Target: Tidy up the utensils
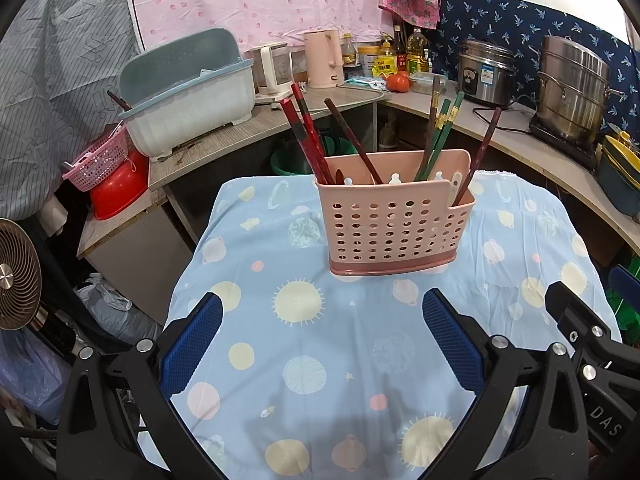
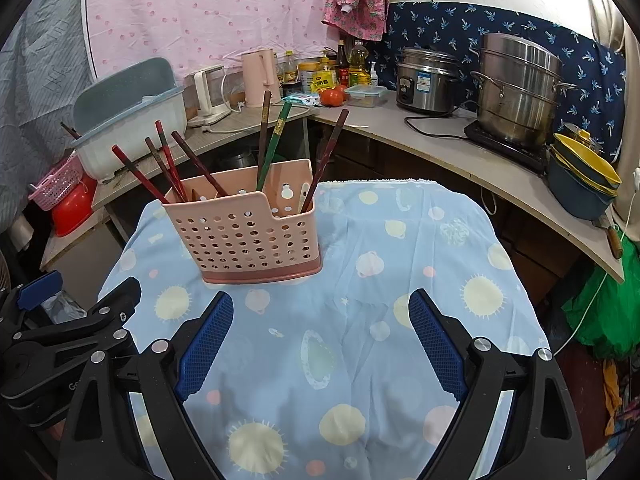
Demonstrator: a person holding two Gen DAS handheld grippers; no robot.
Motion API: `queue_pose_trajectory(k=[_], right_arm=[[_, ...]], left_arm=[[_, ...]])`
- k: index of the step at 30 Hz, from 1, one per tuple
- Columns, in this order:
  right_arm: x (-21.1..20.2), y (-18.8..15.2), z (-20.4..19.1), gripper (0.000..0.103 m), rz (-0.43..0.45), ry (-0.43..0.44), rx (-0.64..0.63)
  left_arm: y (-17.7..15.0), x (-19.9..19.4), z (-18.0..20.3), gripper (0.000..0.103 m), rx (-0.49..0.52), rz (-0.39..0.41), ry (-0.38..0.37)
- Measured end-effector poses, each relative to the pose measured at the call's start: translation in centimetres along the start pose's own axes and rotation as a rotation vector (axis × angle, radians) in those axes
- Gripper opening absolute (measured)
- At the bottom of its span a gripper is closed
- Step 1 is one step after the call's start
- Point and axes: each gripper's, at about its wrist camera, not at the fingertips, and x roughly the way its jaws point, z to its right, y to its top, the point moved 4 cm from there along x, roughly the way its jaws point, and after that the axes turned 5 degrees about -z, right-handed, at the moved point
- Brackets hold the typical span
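1. A pink perforated holder point(image 1: 394, 220) stands upright on the tabletop point(image 1: 320, 360), which is covered by a blue cloth with suns and planets. It sits toward the far side, well apart from both grippers.
2. Its left section holds red chopsticks point(image 1: 304, 136) and a dark brown one point(image 1: 352, 140), all leaning left.
3. Its middle section holds green chopsticks point(image 1: 440, 136) and a brown one, leaning slightly right.
4. The lower right section holds one dark red chopstick point(image 1: 480, 152) and a white utensil point(image 1: 455, 186), whose kind cannot be told.
5. The left gripper point(image 1: 322, 328) hangs over the near cloth, jaws spread wide with nothing between the blue pads.
6. The right gripper point(image 2: 320, 324) is likewise released, empty, just beside the left one; the holder lies to its far left.
7. On the far left counter a blue-grey dish bin point(image 1: 188, 108) with a raised lid has one dark utensil sticking out.
8. Below it, a small pink basket point(image 1: 98, 164) rests on a red basin point(image 1: 118, 190).
9. On the far right counter stand a rice cooker point(image 2: 426, 80) and a steel steamer pot point(image 2: 518, 88); nearer, yellow bowls point(image 2: 584, 164) are stacked in a dark blue one.
10. A clear lidded box point(image 2: 365, 95) sits beside tomatoes point(image 2: 334, 96).
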Motion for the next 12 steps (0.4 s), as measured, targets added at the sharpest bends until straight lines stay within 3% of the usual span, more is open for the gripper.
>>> queue_pose_trajectory(k=[12], right_arm=[[0.11,-0.07,-0.12,0.086,0.001,-0.006,-0.003]], left_arm=[[-0.12,0.37,0.01,0.095,-0.004,0.001,-0.007]])
